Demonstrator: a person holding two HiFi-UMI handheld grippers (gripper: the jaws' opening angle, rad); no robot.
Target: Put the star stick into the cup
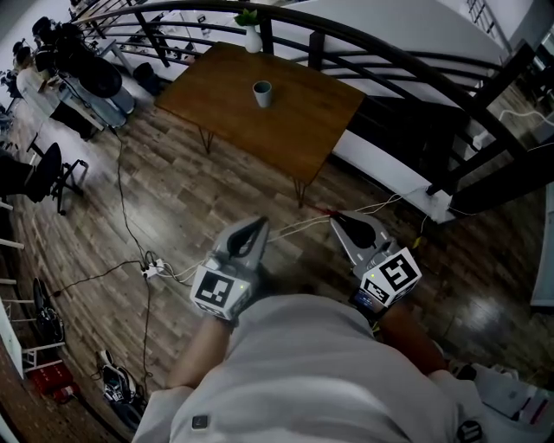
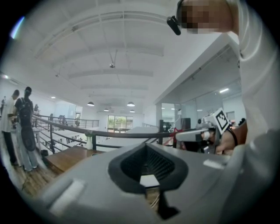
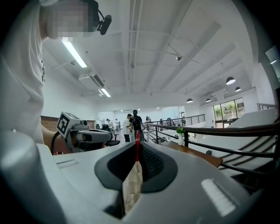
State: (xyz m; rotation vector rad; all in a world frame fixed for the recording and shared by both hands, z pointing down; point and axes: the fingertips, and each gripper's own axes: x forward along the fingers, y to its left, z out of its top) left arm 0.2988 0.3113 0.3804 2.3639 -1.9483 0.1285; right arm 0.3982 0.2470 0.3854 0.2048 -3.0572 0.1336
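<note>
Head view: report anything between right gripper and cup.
Nothing visible: only plank floor with cables separates the right gripper, shut on a thin red stick, from the grey-green cup on the brown wooden table.

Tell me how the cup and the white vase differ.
The cup is grey-green; the vase is white. The cup stands near the middle of the table; the vase stands at its far edge. The vase holds a green plant; the cup shows none. Both stand upright.
</note>
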